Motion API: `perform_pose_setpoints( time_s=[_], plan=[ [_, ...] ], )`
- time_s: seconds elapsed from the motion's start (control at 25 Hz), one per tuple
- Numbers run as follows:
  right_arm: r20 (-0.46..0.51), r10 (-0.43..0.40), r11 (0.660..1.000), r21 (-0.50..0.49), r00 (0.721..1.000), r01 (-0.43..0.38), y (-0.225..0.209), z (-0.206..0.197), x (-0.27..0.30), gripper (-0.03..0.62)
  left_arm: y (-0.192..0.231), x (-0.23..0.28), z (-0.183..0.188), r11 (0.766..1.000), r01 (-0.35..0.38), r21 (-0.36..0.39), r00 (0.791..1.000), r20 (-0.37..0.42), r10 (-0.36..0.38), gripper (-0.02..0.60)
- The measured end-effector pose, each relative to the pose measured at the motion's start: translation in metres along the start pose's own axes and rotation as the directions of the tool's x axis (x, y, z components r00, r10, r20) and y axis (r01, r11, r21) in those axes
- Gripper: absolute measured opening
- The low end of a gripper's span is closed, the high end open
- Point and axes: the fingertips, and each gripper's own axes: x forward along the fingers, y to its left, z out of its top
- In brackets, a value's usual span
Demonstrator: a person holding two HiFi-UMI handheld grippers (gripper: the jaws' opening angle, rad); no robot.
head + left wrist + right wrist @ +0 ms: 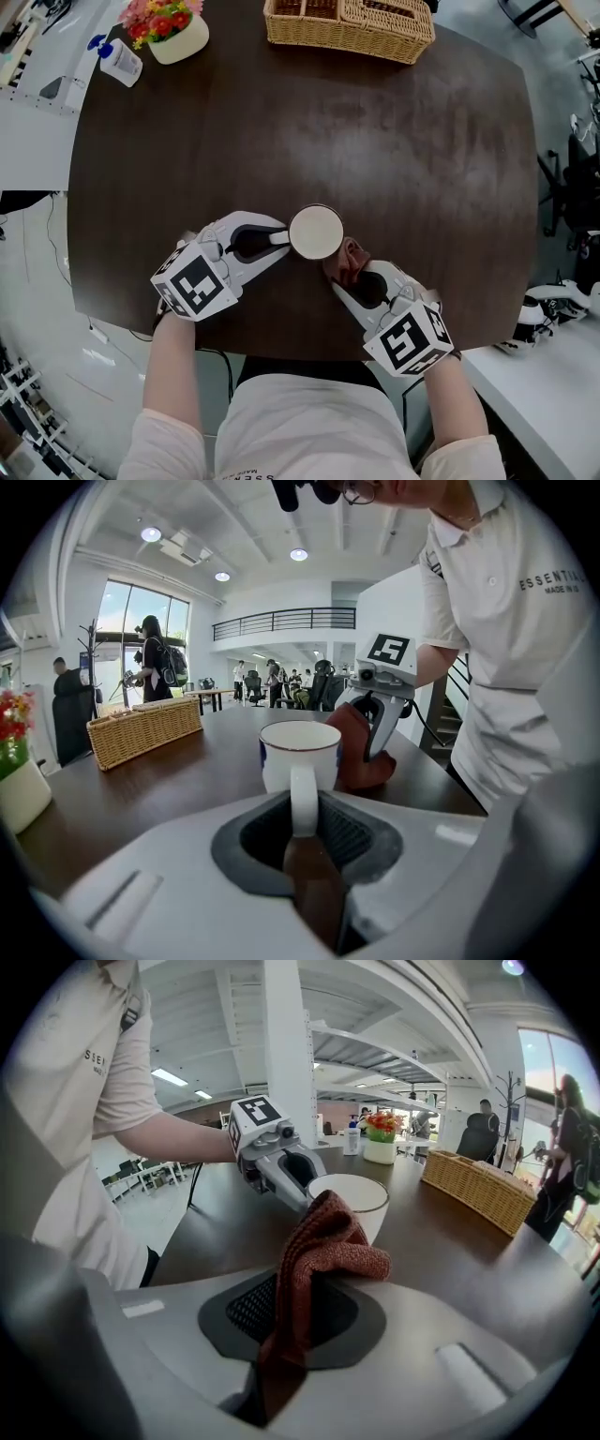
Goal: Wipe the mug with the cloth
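Dark table (422, 187): mug (316, 232) handle between left fingers (356, 841).

Mug (316, 232) and cloth (349, 255), partly hidden
From above, the left gripper (279, 237) hides the mug handle; the right gripper (343, 281) covers most of the cloth (basket (349, 23) cropped at top).

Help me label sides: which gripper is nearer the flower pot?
Left. The left gripper, gripping the mug, is on the side of the flower pot; the right gripper, holding the cloth, is beyond the mug.
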Motion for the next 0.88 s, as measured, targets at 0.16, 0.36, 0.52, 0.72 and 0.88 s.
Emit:
perform_pose_setpoints(
  time_s=[0.16,0.36,0.52,0.72,0.88],
  plan=[
    [0.006,-0.027,0.999,-0.020,1.000,0.027,-0.026,0.001,-0.014,0.083,0.001,-0.001,0.000,0.999,0.049,0.024,0.999,-0.001,-0.048,0.078],
    [0.080,-0.038,0.998,-0.054,0.996,0.042,-0.088,0.020,-0.016,0.083,0.003,-0.002,0.001,0.989,0.133,0.067,0.991,-0.008,-0.133,0.078],
    [0.093,0.060,0.991,-0.128,0.994,-0.048,-0.115,0.046,0.008,0.083,0.006,-0.002,0.001,0.971,0.216,0.105,0.976,-0.018,-0.215,0.078],
    [0.095,0.228,0.959,-0.195,0.969,-0.206,-0.114,0.082,0.038,0.083,0.008,-0.001,0.001,0.950,0.294,0.107,0.956,-0.023,-0.294,0.078],
    [0.075,0.325,0.923,-0.241,0.943,-0.300,-0.102,0.096,0.054,0.083,0.009,-0.002,0.000,0.942,0.316,0.111,0.949,-0.024,-0.315,0.078]
  ],
)
